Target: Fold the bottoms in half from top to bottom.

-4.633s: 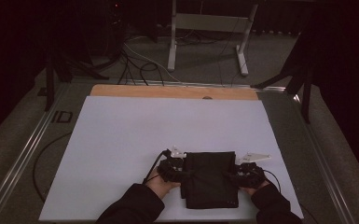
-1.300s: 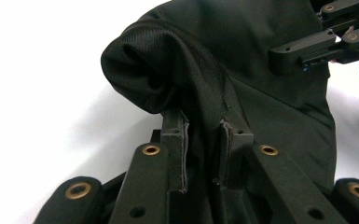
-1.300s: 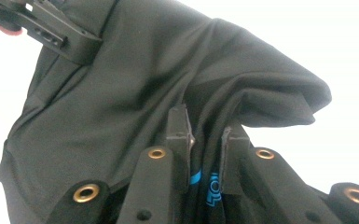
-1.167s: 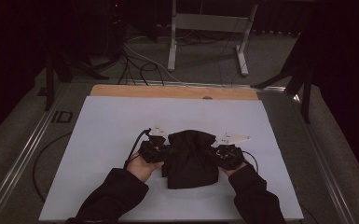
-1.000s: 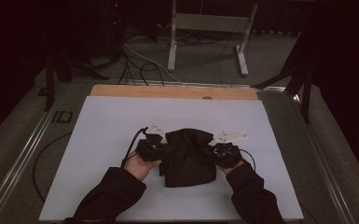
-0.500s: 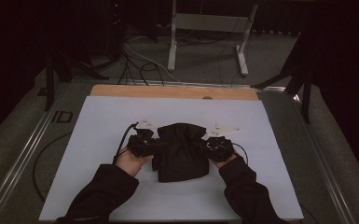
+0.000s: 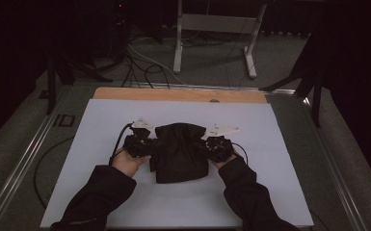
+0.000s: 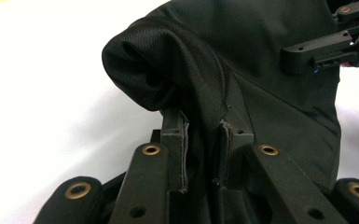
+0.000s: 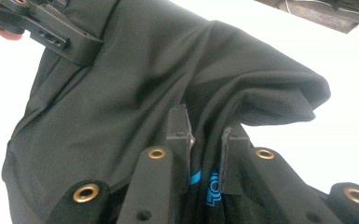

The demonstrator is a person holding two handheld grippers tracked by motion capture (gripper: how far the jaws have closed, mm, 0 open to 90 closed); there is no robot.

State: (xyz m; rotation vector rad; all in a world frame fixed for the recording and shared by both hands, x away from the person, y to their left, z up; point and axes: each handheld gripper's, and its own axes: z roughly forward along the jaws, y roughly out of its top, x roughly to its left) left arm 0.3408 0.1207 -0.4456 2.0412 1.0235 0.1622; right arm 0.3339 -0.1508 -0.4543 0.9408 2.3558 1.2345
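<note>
The high view looks forward and down from above the person's side of the table [image 7: 270, 120], far enough back to take in the whole white top and the floor beyond it. The left gripper view sits close behind its own jaws and faces across the black cloth [image 8: 270, 60] toward the right gripper [image 8: 335, 42]; the right gripper view mirrors it, facing the left gripper [image 9: 51, 28]. All three views share the cloth [image 7: 180, 151].

Right hand-held gripper [image 9: 204, 135] pinching black garment [image 9: 121, 93] (blue print showing), white table [image 9: 345, 135]
</note>
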